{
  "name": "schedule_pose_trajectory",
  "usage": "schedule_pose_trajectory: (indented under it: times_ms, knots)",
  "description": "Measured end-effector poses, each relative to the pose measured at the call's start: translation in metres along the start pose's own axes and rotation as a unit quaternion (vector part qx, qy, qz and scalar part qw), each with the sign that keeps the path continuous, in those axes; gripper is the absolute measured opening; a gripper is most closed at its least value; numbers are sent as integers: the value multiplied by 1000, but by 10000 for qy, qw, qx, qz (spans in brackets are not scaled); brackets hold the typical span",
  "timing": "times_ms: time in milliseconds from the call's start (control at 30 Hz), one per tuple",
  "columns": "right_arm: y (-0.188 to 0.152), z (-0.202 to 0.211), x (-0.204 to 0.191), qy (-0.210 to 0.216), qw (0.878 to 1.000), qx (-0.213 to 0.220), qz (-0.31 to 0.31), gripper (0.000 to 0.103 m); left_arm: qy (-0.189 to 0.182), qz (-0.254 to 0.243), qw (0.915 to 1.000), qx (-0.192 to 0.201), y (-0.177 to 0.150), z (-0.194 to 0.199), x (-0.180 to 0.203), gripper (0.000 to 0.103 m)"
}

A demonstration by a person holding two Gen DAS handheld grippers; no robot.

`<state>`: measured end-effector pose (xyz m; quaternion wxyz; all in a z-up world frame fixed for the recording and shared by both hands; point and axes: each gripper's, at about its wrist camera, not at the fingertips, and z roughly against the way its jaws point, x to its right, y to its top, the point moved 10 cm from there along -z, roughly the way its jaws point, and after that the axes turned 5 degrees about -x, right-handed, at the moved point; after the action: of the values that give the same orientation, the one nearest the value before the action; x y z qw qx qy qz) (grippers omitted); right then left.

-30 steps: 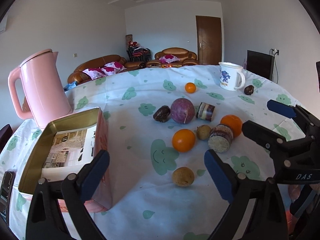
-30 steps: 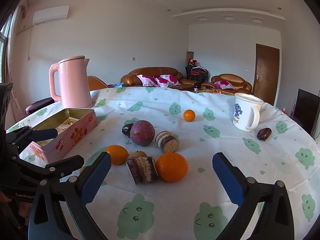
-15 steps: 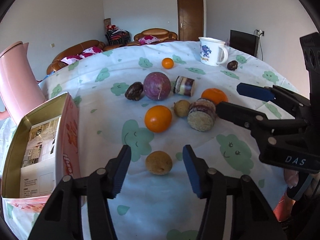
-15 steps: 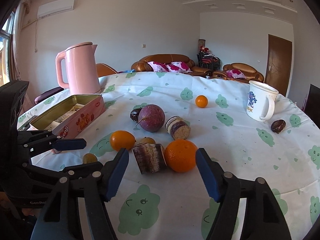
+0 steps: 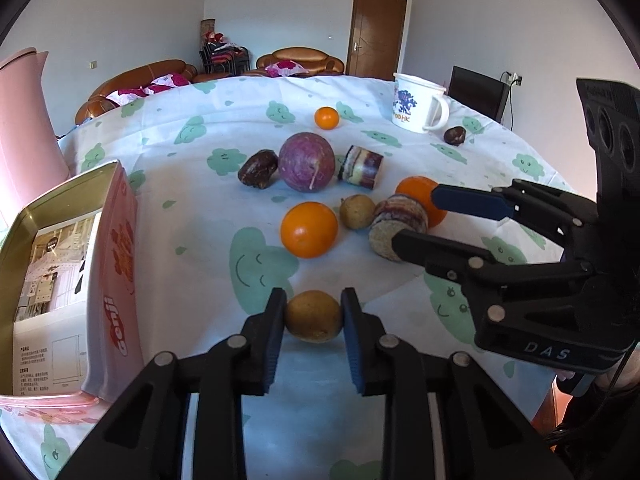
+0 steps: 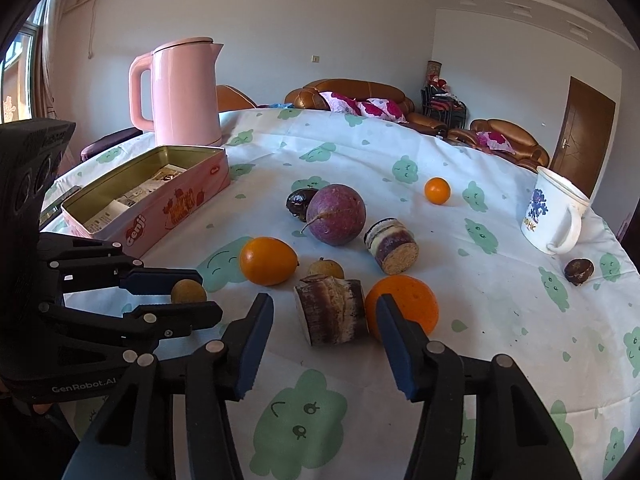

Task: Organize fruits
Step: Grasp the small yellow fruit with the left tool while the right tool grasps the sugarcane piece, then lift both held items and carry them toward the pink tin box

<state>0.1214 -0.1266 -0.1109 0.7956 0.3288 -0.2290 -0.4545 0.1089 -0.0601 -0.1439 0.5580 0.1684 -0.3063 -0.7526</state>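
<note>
My left gripper (image 5: pixel 313 312) is shut on a small brown round fruit (image 5: pixel 313 316) that rests on the tablecloth at the near edge of the fruit cluster. The jaws of my right gripper (image 6: pixel 323 308) are closing around a short purple sugarcane piece (image 6: pixel 330 310); a gap still shows between the pads and the cane. A large orange (image 6: pixel 404 300) sits just behind the right finger. Further back lie an orange (image 6: pixel 268 261), another brown fruit (image 6: pixel 325 269), a purple round fruit (image 6: pixel 336 214), a second cane piece (image 6: pixel 394 246) and a dark fruit (image 6: pixel 299 202).
An open pink tin (image 6: pixel 160 196) with papers inside stands on the left, a pink kettle (image 6: pixel 182 92) behind it. A white mug (image 6: pixel 554 216) and a dark nut-like fruit (image 6: pixel 579 271) sit at the right. A small orange (image 6: pixel 437 190) lies far back.
Both grippers have narrowed from wide open. The left one has tipped down and shut on the small brown fruit. The right one has moved in over the cane piece.
</note>
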Motion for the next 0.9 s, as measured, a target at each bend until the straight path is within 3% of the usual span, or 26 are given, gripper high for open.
schedule_pose_trajectory:
  times_ms: [700,900]
  knots:
    - [3,-20,-6,-45,9984,-489,279,47,5,152,9995,276,5,8,-7,29]
    - [-2,-22,-7,179,9982,-545,190,42,-35,181,9991,370,5,12,-8,29]
